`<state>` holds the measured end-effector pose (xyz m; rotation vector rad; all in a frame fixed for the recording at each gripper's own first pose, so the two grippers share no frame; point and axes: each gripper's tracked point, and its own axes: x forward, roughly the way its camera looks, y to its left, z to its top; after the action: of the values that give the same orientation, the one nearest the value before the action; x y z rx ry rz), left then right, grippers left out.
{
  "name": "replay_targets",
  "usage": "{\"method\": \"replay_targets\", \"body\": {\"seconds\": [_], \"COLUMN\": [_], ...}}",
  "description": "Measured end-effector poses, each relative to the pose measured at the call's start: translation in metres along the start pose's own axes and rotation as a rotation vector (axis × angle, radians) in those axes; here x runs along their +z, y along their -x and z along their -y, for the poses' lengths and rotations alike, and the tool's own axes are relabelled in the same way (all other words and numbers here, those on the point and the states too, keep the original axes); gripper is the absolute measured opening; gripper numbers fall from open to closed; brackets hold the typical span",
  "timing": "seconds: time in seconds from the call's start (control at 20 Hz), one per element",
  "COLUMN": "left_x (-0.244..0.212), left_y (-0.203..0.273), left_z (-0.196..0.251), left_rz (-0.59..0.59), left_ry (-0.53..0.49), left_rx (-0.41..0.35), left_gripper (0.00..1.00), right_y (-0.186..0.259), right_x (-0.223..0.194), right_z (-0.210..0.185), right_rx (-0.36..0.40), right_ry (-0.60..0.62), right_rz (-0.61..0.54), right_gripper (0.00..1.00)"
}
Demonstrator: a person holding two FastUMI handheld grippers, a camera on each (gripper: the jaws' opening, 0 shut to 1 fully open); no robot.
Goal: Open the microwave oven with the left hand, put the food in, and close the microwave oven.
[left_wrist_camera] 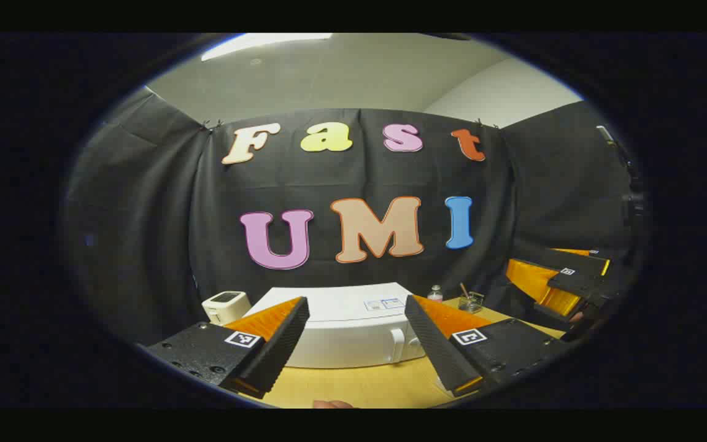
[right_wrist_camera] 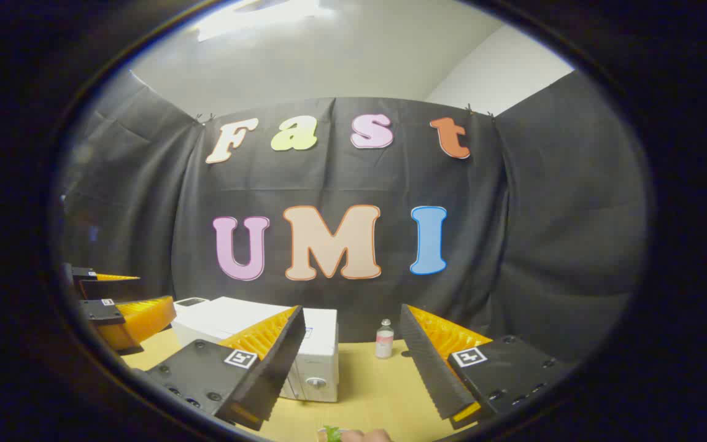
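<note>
Clearly nothing had been done yet: the microwave oven (left_wrist_camera: 353, 334) sat shut on the table (left_wrist_camera: 366, 387) at twelve o'clock of the left gripper (left_wrist_camera: 356, 328), jaws spread, empty. The right gripper (right_wrist_camera: 350, 341) hovered likewise spread. Something leafy, probably the food (right_wrist_camera: 331, 433), showed at six o'clock. Opening, loading, closing remained.
</note>
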<state>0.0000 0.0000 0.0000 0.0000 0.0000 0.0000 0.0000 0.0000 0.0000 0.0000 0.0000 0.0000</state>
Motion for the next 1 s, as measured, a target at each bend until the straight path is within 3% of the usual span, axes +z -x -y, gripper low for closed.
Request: {"method": "replay_targets", "body": {"seconds": [1.0], "left_x": [-0.011], "left_y": [-0.005], "left_z": [-0.008], "left_rz": [-0.035], "left_ry": [0.000], "left_rx": [0.028], "left_gripper": [0.98], "right_y": [-0.002], "right_x": [0.014], "right_z": [-0.012], "right_rx": [0.041], "right_ry": [0.015], "right_rz": [0.049], "right_gripper": [0.96]}}
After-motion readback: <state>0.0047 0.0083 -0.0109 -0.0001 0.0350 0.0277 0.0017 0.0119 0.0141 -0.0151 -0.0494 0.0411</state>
